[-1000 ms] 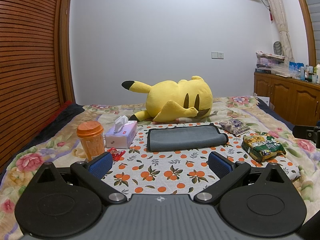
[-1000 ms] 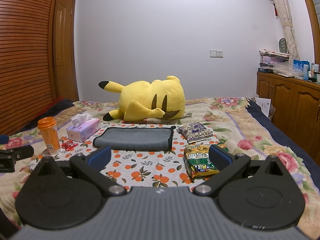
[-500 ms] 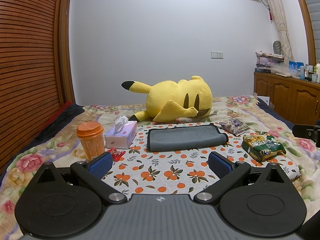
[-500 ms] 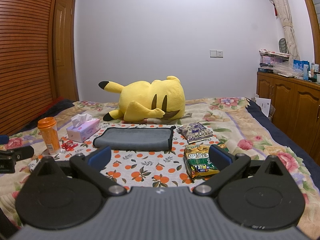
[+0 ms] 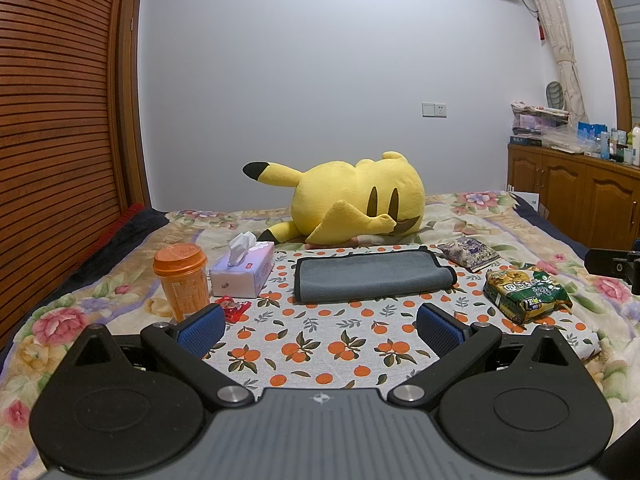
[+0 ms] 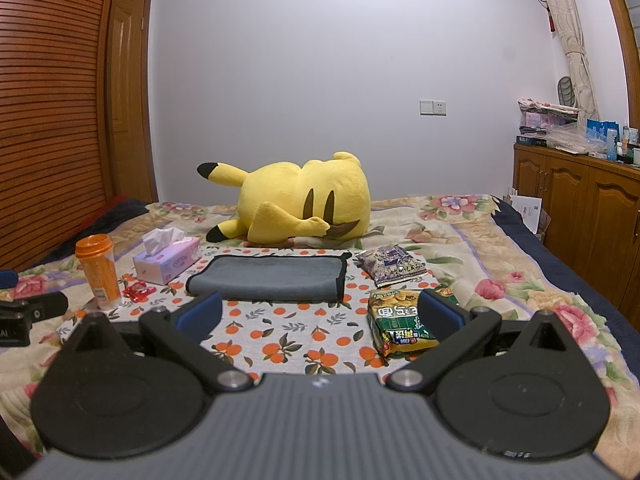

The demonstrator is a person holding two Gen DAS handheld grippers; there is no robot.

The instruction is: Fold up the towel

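I hold both grippers low over the near edge of the bed (image 5: 472,216), each with its fingers spread wide and nothing between them. From the left gripper (image 5: 320,326) the grey towel (image 5: 370,276) lies ahead of the fingers, well apart from them, a little right of centre between the two blue pads (image 5: 200,330). From the right gripper (image 6: 320,314) the same towel (image 6: 266,278) sits ahead and toward my left finger, whose pad (image 6: 199,314) overlaps its near edge in the picture without touching it.

The towel rests on the orange-print cloth (image 5: 316,336) spread over the floral bed cover, toward the far edge of that cloth, just in front of the yellow Pikachu plush (image 5: 356,200). It is already folded into a long flat rectangle with a dark trimmed border, several layers showing at its right end.

The left view shows the orange lidded cup (image 5: 183,280) close by my left finger, the tissue box (image 5: 243,268) and a red candy wrapper (image 5: 232,307) beside it, and the tip of the other gripper at the right edge. The right view shows the green noodle packet (image 6: 400,324) partly behind my right finger, the purple snack packet (image 6: 390,266) just right of the towel, and the wooden door (image 6: 128,96) at the far left.
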